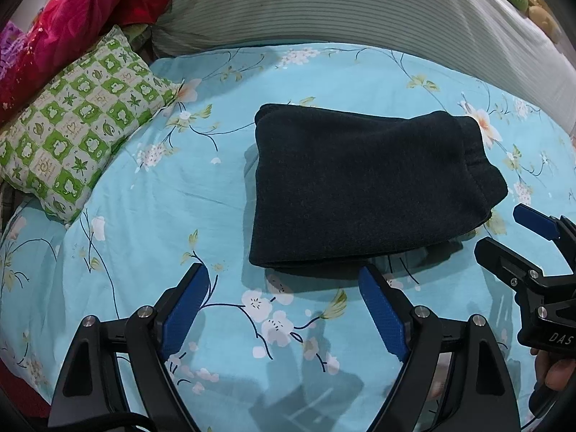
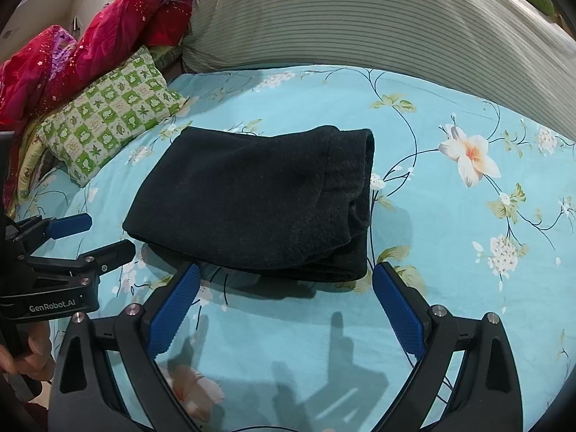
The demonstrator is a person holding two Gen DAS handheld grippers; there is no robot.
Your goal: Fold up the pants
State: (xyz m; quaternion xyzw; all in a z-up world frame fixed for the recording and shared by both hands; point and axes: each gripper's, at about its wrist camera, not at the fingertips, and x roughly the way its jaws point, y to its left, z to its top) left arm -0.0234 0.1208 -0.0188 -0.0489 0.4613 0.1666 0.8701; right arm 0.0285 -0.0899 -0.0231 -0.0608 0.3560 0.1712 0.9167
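Note:
The dark navy pants lie folded into a thick rectangular bundle on the light blue floral bed sheet. My left gripper hovers open just in front of the bundle's near edge, nothing between its blue pads. The right gripper shows at the right edge of the left wrist view, open. In the right wrist view the same pants sit ahead, and my right gripper stands open just short of the near fold. The left gripper appears at the left, open, beside the bundle.
A green-and-white checked pillow lies at the left of the bed. A red patterned quilt is bunched behind it. A long striped grey bolster runs along the back. A hand holds the left gripper's handle.

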